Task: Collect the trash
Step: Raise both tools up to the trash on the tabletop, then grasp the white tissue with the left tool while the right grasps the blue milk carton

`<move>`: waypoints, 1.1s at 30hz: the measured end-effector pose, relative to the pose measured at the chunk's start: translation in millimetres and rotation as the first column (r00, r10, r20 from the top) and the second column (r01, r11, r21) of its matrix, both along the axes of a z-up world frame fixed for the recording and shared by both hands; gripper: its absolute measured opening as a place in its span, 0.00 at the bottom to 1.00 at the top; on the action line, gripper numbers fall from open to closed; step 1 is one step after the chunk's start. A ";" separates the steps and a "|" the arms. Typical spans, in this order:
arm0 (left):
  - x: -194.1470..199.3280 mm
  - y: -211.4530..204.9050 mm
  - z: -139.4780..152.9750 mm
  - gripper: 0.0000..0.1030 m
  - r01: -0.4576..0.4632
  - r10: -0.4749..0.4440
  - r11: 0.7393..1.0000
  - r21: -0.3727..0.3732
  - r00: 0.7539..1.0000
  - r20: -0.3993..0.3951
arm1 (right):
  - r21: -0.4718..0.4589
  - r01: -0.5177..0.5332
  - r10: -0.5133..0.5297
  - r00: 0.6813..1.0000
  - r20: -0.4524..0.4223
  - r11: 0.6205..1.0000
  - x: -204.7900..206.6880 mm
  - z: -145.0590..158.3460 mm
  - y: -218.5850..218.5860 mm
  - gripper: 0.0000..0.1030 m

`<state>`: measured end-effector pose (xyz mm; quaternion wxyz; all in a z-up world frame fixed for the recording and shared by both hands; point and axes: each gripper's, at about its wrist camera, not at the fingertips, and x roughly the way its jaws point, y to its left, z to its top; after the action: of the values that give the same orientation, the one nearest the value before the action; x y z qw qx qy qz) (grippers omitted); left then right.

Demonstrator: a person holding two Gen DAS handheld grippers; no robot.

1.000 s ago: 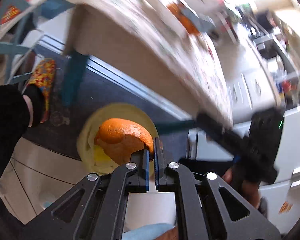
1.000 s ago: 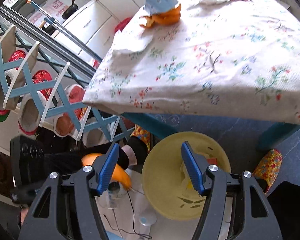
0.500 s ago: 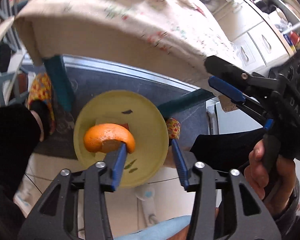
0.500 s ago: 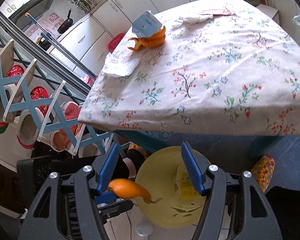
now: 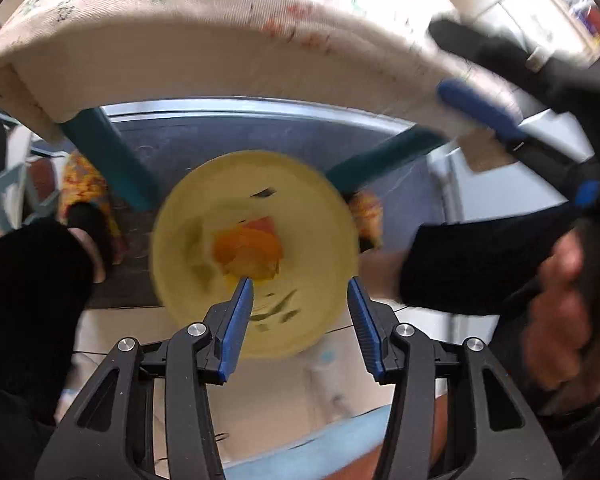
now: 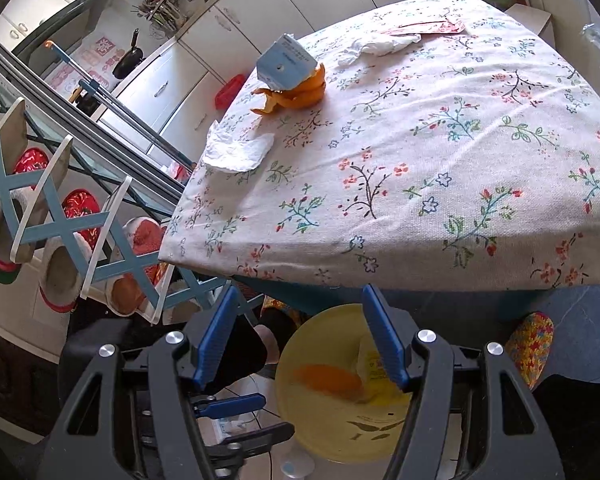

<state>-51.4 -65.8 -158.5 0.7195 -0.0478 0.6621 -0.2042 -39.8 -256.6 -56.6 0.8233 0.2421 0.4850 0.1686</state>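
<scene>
A yellow bin (image 5: 256,256) stands on the floor under the table edge, with an orange peel (image 5: 248,250) lying inside it; both also show in the right wrist view, the bin (image 6: 320,432) and the peel (image 6: 328,378). My left gripper (image 5: 300,304) is open and empty above the bin. My right gripper (image 6: 300,328) is open and empty, over the bin near the table edge. On the floral tablecloth (image 6: 420,160) lie more orange peel (image 6: 300,92) under a blue carton (image 6: 286,62), a white tissue (image 6: 236,150) and a second tissue (image 6: 380,46).
A blue rack with slippers (image 6: 60,232) stands left of the table. Teal table legs (image 5: 108,156) flank the bin. The person's feet in patterned slippers (image 6: 530,344) are beside the bin. White kitchen cabinets (image 6: 172,80) stand behind.
My left gripper opened and let go of the orange peel, which dropped into the yellow bin. The right gripper rose a little towards the tabletop.
</scene>
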 end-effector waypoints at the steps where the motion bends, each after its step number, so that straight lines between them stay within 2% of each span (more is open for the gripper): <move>1: -0.5 0.4 -0.1 0.45 0.001 -0.002 1.000 -0.007 1.000 -0.009 | -0.001 0.001 -0.001 1.000 0.003 1.000 -0.3 1.1 -0.2 0.61; 3: -0.6 0.1 3.4 0.45 0.016 -0.016 1.000 -0.004 1.000 -0.007 | -0.001 0.004 -0.004 1.000 0.005 1.000 0.2 2.4 -1.5 0.61; 5: 1.6 5.2 11.1 0.46 -0.009 0.010 0.999 -0.037 1.000 0.016 | -0.001 0.009 -0.009 1.000 0.008 1.000 1.1 3.7 -3.0 0.61; 7: 6.4 15.0 29.7 0.48 -0.064 0.073 0.992 -0.106 0.994 0.081 | -0.004 0.013 -0.013 1.000 0.023 1.000 2.0 9.1 -4.5 0.61; 8: 8.9 17.9 38.2 0.52 -0.082 0.095 0.990 -0.117 0.989 0.112 | -0.008 0.014 -0.014 0.999 0.032 1.000 2.2 12.0 -5.4 0.61; 10: 14.7 27.9 61.5 0.56 -0.120 0.146 0.984 -0.135 0.968 0.205 | -0.030 0.014 -0.012 0.998 0.063 0.999 4.2 21.7 -6.3 0.61; 11: 19.5 35.6 73.1 0.59 -0.156 0.187 0.978 -0.140 0.949 0.252 | -0.042 0.013 -0.010 0.997 0.078 0.999 5.2 26.0 -6.6 0.61; 14: 37.2 54.6 91.5 0.63 -0.241 0.288 0.953 -0.184 0.907 0.307 | -0.073 0.006 0.002 0.994 0.111 0.997 11.5 36.8 -5.2 0.61; 18: 70.9 65.0 98.4 0.63 -0.304 0.357 0.931 -0.202 0.876 0.325 | -0.111 -0.016 0.031 0.990 0.134 0.994 26.8 45.9 0.0 0.61; 21: 99.2 63.5 99.1 0.63 -0.330 0.382 0.922 -0.204 0.864 0.329 | -0.159 -0.030 0.056 0.986 0.160 0.987 43.0 54.0 3.5 0.62; 27: 159.3 55.7 79.2 0.63 -0.395 0.434 0.900 -0.184 0.854 0.288 | -0.267 -0.040 0.099 0.972 0.213 0.963 86.8 66.8 8.7 0.68; 33: 200.4 51.4 66.8 0.63 -0.428 0.450 0.893 -0.139 0.850 0.274 | -0.343 -0.066 0.150 0.963 0.224 0.937 134.6 65.8 20.9 0.71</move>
<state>149.1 -14.4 -91.7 0.8364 -0.1928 0.5092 -0.0632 94.7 -235.7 9.2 0.8954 0.0499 0.4130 0.1585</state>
